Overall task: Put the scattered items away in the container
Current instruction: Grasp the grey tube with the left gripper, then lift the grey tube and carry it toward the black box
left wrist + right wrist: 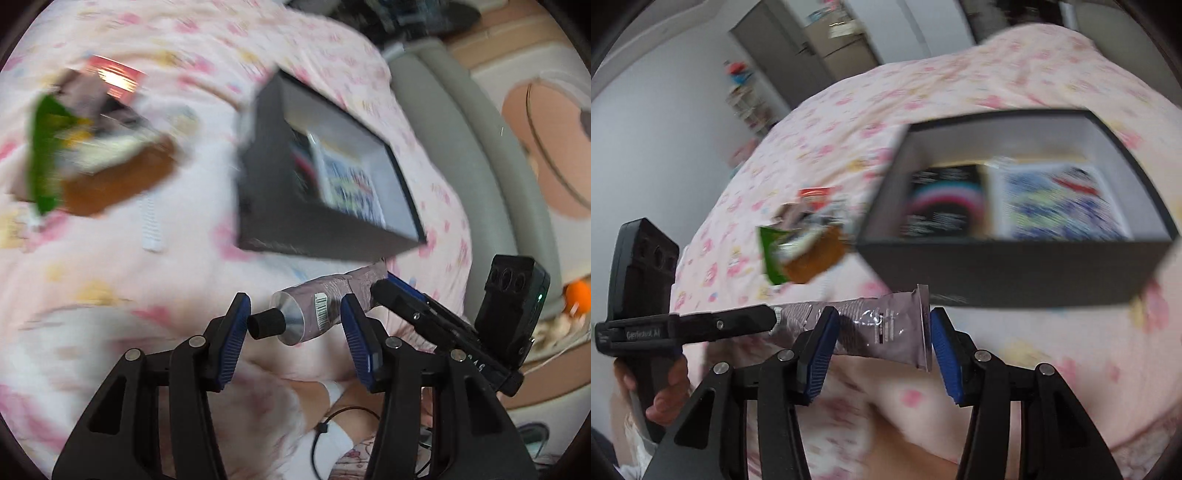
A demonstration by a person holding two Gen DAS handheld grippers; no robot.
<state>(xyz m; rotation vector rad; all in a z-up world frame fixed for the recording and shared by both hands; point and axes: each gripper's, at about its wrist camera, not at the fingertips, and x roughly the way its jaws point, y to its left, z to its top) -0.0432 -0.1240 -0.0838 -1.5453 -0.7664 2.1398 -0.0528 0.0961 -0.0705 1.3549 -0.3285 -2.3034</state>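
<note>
Left wrist, tube (pixel 317 314) between open fingers (unclamped)

Motion blur smears the printed packets in the black box (pixel 1015 273) and the snack pile (pixel 92 147) beyond reading.

Tube (pixel 882 332): glossy crinkled foil-like plastic
Box (pixel 1012 269): matt black card
Bedcover (pixel 110 295): soft printed cloth

The bed cover (pixel 960 85) is pale pink with pink and yellow flower-like prints. The box (pixel 1015 273) is black outside, pale grey inside. The tube (pixel 886 332) is mauve with a black cap (pixel 266 324) and a white barcode label. The claw pads (pixel 236 332) are blue on black arms. A green packet (pixel 44 147) lies far left.
</note>
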